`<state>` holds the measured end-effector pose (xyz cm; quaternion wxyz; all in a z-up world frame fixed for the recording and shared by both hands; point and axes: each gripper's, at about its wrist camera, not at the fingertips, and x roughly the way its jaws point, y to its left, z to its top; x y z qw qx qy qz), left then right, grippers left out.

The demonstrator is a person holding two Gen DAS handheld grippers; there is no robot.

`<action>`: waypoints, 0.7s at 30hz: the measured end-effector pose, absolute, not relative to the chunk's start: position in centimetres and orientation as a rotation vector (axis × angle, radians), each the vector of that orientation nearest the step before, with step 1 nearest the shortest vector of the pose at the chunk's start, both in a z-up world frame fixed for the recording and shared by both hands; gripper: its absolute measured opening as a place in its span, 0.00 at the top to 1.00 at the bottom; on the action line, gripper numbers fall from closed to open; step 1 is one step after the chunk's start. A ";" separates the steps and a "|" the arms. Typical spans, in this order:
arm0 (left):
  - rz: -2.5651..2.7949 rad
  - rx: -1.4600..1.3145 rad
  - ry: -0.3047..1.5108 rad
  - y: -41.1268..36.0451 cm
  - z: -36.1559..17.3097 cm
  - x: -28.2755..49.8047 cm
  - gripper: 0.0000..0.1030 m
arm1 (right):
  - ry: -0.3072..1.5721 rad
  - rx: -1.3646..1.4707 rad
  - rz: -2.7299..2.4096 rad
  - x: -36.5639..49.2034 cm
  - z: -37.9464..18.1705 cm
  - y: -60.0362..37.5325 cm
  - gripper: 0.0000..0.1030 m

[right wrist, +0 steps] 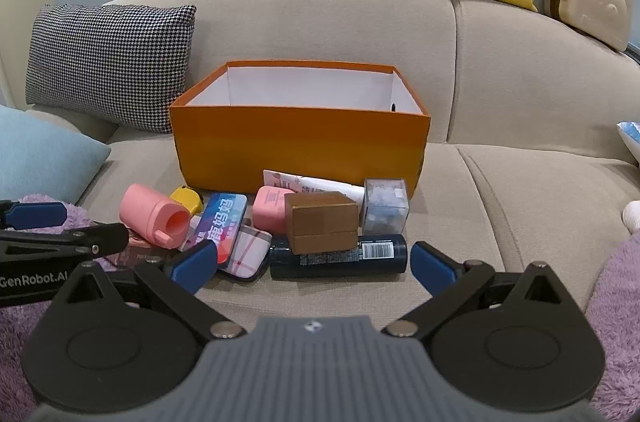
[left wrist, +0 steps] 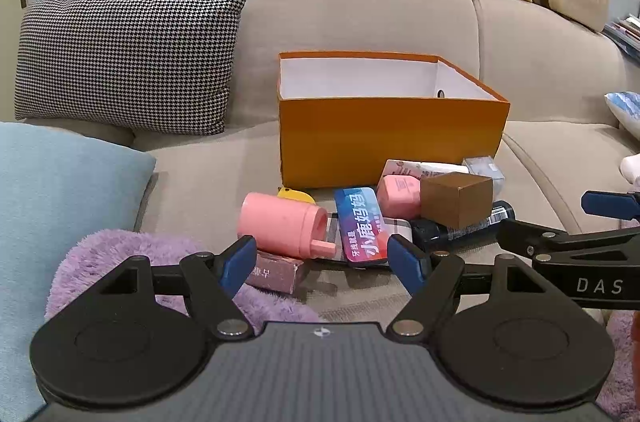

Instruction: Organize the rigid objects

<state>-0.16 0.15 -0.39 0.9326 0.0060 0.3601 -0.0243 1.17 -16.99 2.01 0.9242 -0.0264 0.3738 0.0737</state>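
Both grippers' fingers wide, empty; left gripper (right wrist: pixel 36 234) reads "GenRobot.AI", right gripper (left wrist: pixel 600 222) "DAS".

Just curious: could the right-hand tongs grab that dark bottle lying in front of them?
Probably yes. The right tongs are open with nothing between them and the dark bottle. But the brown box rests on top of it and could topple.

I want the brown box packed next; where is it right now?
The brown box sits on the sofa in front of the orange box, resting on the dark bottle, between the pink case and the clear cube.
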 end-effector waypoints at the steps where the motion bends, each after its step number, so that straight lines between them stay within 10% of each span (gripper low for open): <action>1: -0.050 0.013 0.738 0.1 -0.4 -0.2 0.15 | 0.768 -0.054 0.152 1.2 2.0 -17.0 0.01; 21: -0.069 0.032 0.844 1.8 -1.5 1.3 0.20 | 0.880 -0.001 0.324 2.8 0.4 -15.5 0.11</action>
